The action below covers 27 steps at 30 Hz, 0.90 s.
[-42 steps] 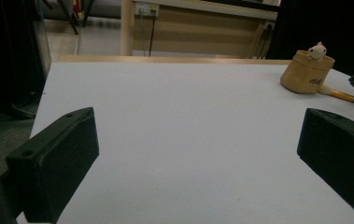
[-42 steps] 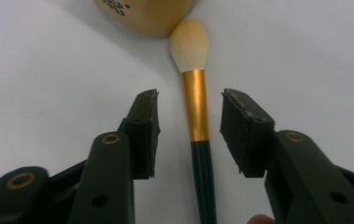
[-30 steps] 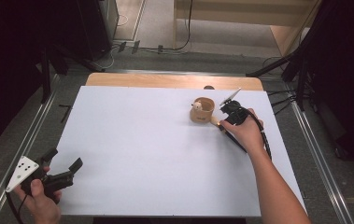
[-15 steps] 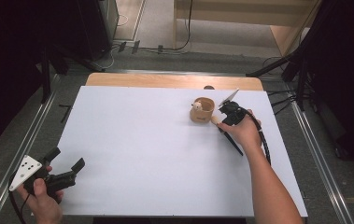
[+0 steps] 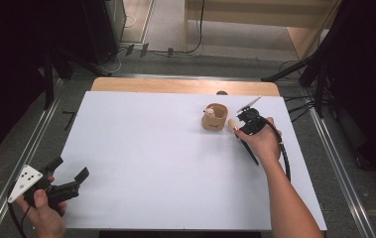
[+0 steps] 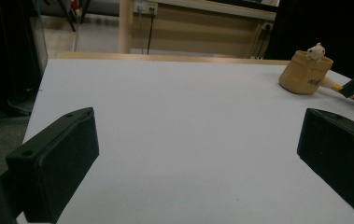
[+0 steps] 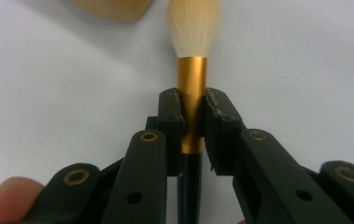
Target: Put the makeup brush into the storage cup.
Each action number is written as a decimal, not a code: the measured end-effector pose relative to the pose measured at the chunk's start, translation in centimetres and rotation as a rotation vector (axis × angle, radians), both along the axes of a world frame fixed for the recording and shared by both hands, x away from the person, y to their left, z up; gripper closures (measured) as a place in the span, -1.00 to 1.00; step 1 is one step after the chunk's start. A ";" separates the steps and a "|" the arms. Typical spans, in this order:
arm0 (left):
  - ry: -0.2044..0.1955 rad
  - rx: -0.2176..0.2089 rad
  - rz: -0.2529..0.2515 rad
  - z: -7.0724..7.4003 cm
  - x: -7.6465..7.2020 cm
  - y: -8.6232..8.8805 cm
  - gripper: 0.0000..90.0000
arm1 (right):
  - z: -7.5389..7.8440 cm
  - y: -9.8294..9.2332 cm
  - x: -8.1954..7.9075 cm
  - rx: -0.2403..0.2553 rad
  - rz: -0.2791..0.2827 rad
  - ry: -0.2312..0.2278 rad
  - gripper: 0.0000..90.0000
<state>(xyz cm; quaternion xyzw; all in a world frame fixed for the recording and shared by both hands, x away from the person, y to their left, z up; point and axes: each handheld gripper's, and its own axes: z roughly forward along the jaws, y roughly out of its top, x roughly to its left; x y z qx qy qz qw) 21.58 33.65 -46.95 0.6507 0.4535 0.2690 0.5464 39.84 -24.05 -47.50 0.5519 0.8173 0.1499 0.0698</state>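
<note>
A tan cup [image 5: 216, 118] with a small white animal figure [image 5: 209, 112] on its rim stands at the far right of the white tabletop [image 5: 151, 144]. Just right of it my right gripper [image 5: 241, 127] is shut on a brush [image 5: 233, 124], low over the table. In the right gripper view the jaws clamp the gold ferrule of the brush [image 7: 192, 79], its cream bristles pointing toward the cup [image 7: 111, 9]; my right gripper [image 7: 193, 112] hides part of the dark handle. My left gripper [image 5: 69, 169] is open and holds nothing at the near left corner. From there the cup [image 6: 304, 72] is far off past my left gripper [image 6: 198, 154].
A bare wooden strip [image 5: 175, 86] runs along the table's far edge. Metal rails [image 5: 334, 163] flank both sides. Cables [image 5: 175, 49] lie on the floor beyond. A black cable [image 5: 284, 153] trails from the right gripper along the forearm.
</note>
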 end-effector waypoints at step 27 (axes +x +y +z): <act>-0.001 0.000 -0.003 0.0 0.0 -0.1 -1.00 | 4.1 -1.6 -2.7 0.192 -0.065 -0.416 0.78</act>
